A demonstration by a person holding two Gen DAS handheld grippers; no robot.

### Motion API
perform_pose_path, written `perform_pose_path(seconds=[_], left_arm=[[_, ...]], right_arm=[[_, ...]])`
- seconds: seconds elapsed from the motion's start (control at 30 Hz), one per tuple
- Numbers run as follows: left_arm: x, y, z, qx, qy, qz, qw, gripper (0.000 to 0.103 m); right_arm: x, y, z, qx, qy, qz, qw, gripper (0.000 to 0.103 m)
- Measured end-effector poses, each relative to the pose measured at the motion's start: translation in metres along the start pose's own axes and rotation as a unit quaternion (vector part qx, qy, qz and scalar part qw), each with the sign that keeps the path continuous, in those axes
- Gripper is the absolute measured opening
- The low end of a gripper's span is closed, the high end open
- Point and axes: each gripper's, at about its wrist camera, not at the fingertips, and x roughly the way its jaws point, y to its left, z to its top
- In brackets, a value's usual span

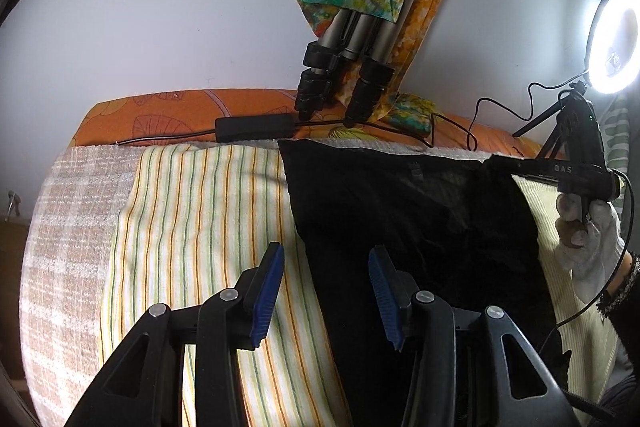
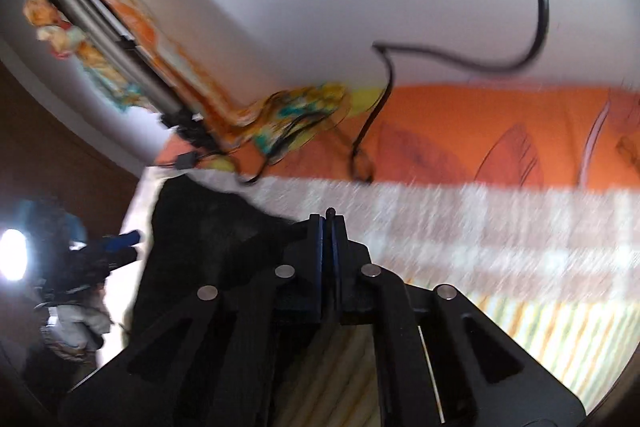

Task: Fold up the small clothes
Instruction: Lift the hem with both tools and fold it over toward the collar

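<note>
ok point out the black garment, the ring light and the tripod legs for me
black garment (image 1: 400, 211): left wrist view, middle of the dark cloth on the striped towel
ring light (image 1: 614, 45): left wrist view, glowing ring's left side
tripod legs (image 1: 360, 39): left wrist view, grey tubes just below the colourful cloth

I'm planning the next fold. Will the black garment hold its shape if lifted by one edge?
Probably not. The black garment lies flat and thin over the striped towel, so it looks limp and should drape. It seems light. The right gripper, shut on its corner, drags a sagging fold.
</note>
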Motion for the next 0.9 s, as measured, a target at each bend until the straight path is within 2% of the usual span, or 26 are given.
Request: perform_pose_path(seconds=[0.1,0.17,0.3,0.4,0.6,0.77,0.8,0.83,0.87,0.9], left_arm=[[0.002,0.002,0.005,-0.002,-0.004,-0.002,1.0000,0.045],[0.004,0.002,0.011,-0.002,-0.009,-0.004,0.9999,0.045],[0.012,0.011,0.023,-0.023,-0.015,-0.020,0.9994,0.045],[0.021,0.018,0.032,-0.039,-0.012,-0.024,0.9989,0.044],[0.043,0.014,0.048,-0.035,-0.005,-0.031,0.9989,0.040],[0.060,0.004,0.056,-0.020,0.006,-0.023,0.9995,0.020],[0.063,0.001,0.056,-0.012,0.006,-0.015,0.9998,0.017],[0.063,-0.001,0.056,-0.006,0.005,-0.011,0.9999,0.010],[0.064,-0.003,0.055,-0.001,0.004,-0.009,1.0000,0.000],[0.064,-0.003,0.056,-0.003,0.002,-0.010,0.9999,0.000]], right_arm=[[0.000,-0.004,0.007,0.013,-0.002,0.011,1.000,0.005],[-0.005,-0.008,0.006,0.028,-0.004,0.033,0.999,0.007],[-0.021,-0.019,0.000,0.053,-0.018,0.036,0.998,0.027],[-0.027,-0.023,-0.009,0.071,-0.013,0.064,0.995,0.027],[-0.017,-0.015,-0.012,0.065,0.009,0.079,0.995,0.027],[0.001,0.004,-0.009,0.031,0.022,0.057,0.998,0.026],[0.002,0.007,-0.008,0.024,0.019,0.052,0.998,0.024],[0.002,0.009,-0.008,0.022,0.019,0.050,0.998,0.021],[0.002,0.010,-0.007,0.020,0.019,0.048,0.998,0.010],[0.000,0.010,-0.006,0.018,0.016,0.044,0.999,0.008]])
